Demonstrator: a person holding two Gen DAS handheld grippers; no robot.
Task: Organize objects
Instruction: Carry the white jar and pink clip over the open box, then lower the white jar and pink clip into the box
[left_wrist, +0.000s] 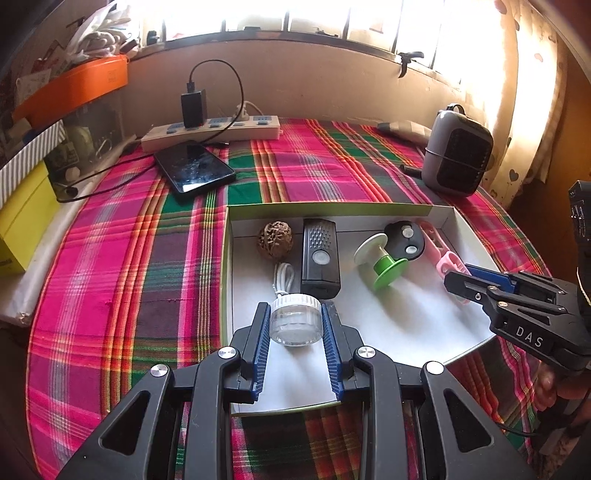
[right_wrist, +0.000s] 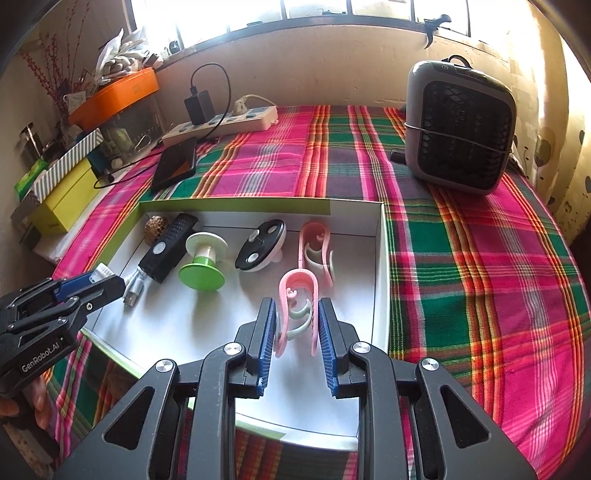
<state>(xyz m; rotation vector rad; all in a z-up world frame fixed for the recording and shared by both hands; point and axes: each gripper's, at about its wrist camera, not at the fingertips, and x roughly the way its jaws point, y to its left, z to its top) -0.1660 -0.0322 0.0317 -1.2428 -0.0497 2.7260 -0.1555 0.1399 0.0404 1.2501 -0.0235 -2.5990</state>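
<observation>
Nearest, the left gripper (left_wrist: 295, 325) clamps a small clear jar (left_wrist: 293, 320) over the white box (left_wrist: 454, 218). The right gripper (right_wrist: 297, 325) pinches a pink clip (right_wrist: 297, 295) inside it. Behind sit a spool (right_wrist: 205, 258) and a walnut (left_wrist: 275, 240).

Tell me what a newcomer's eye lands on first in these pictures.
The bright pink and green plaid cloth covering the table, with the white tray on it holding small things. Over the tray, the left gripper is clamped on a small clear jar and the right gripper on a pink clip. At the far right stands a grey fan, backlit by the window.
</observation>
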